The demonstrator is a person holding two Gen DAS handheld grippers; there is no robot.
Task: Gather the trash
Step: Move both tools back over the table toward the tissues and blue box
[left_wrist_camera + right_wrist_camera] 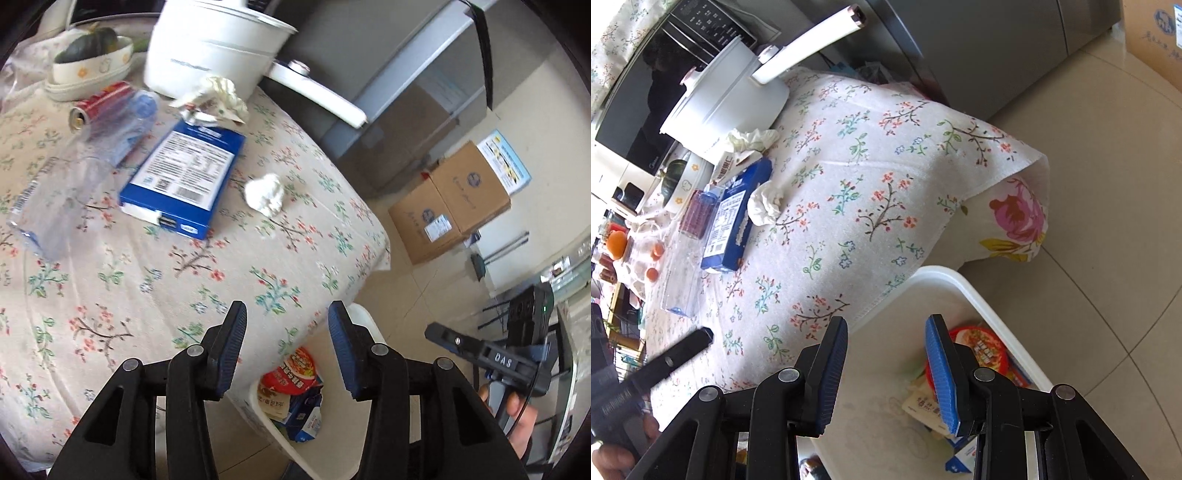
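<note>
A floral-clothed table (192,280) carries trash: a crumpled white tissue (265,194), a blue carton (184,177) lying flat, a clear plastic bottle (74,177), a red can (99,103) and crumpled paper (218,98). A white bin (273,424) stands on the floor by the table edge, with a red noodle lid (295,369) and packets inside. My left gripper (288,321) hangs open and empty over the table edge and bin. My right gripper (886,325) is open and empty above the bin (979,295). The tissue (764,203) and carton (735,221) lie far across the table from it.
A white pot (210,48) with a long handle and a bowl with a green squash (92,59) stand at the back of the table. A grey fridge (388,92) and cardboard boxes (454,199) are on the tiled floor. A microwave (646,92) and oranges (617,243) sit beyond.
</note>
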